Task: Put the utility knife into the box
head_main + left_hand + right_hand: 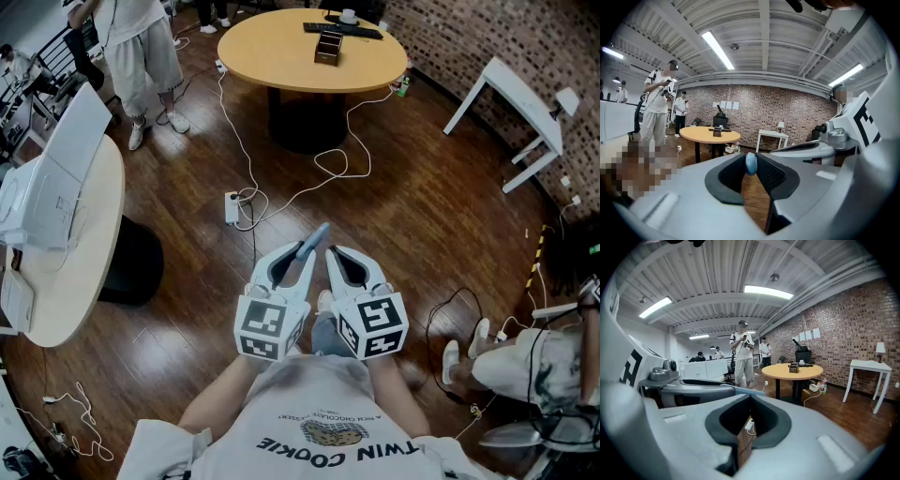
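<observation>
A blue-grey utility knife (pixel 315 239) sticks out forward from my left gripper (pixel 305 255), whose jaws are shut on it; its rounded blue end (pixel 751 164) shows between the dark pads. My right gripper (pixel 333 255) is held close beside the left, shut with nothing in it, tips meeting (pixel 750 397). Both grippers hang in front of my chest above the wooden floor. The small dark box (pixel 328 44) stands far ahead on the round wooden table (pixel 272 56), also seen as the box (pixel 717 131) and the box (pixel 793 367).
A power strip (pixel 231 206) and white cables trail over the floor between me and the round table. A white desk (pixel 75 244) with a machine is at left, a white side table (pixel 520 108) at upper right. A person (pixel 141 47) stands at upper left.
</observation>
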Demonstrator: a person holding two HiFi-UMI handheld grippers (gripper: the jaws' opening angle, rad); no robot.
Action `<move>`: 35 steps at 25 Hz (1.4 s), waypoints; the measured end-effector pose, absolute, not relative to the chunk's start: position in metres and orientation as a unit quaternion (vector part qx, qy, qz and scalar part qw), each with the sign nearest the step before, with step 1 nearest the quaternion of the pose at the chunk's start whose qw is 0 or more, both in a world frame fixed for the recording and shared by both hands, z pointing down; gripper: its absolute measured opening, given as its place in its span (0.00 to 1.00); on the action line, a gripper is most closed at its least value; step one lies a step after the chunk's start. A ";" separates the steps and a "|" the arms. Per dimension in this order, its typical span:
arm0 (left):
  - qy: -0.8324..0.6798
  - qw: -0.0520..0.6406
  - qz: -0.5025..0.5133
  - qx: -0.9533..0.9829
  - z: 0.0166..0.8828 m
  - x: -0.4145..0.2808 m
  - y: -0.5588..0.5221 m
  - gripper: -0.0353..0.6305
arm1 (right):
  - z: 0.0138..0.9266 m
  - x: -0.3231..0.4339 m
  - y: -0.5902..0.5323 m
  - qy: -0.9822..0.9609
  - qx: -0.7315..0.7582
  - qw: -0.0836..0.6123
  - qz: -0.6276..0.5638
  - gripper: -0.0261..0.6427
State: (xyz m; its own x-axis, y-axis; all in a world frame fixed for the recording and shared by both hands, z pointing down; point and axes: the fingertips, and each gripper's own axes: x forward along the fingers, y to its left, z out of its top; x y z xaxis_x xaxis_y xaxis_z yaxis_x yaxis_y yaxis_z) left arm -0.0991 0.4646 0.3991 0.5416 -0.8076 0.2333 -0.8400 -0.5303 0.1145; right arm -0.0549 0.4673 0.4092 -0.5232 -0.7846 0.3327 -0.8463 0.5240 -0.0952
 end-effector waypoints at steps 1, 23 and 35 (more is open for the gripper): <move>-0.472 0.107 0.077 0.872 0.400 -0.096 0.455 0.16 | 0.410 -0.051 0.459 -0.864 0.472 0.124 0.124 0.04; -0.508 0.105 0.099 0.849 0.407 0.002 0.258 0.16 | 0.419 0.048 0.257 -0.883 0.432 0.129 0.133 0.04; -0.515 0.104 0.103 0.844 0.408 0.017 0.209 0.16 | 0.418 0.062 0.208 -0.889 0.419 0.124 0.134 0.04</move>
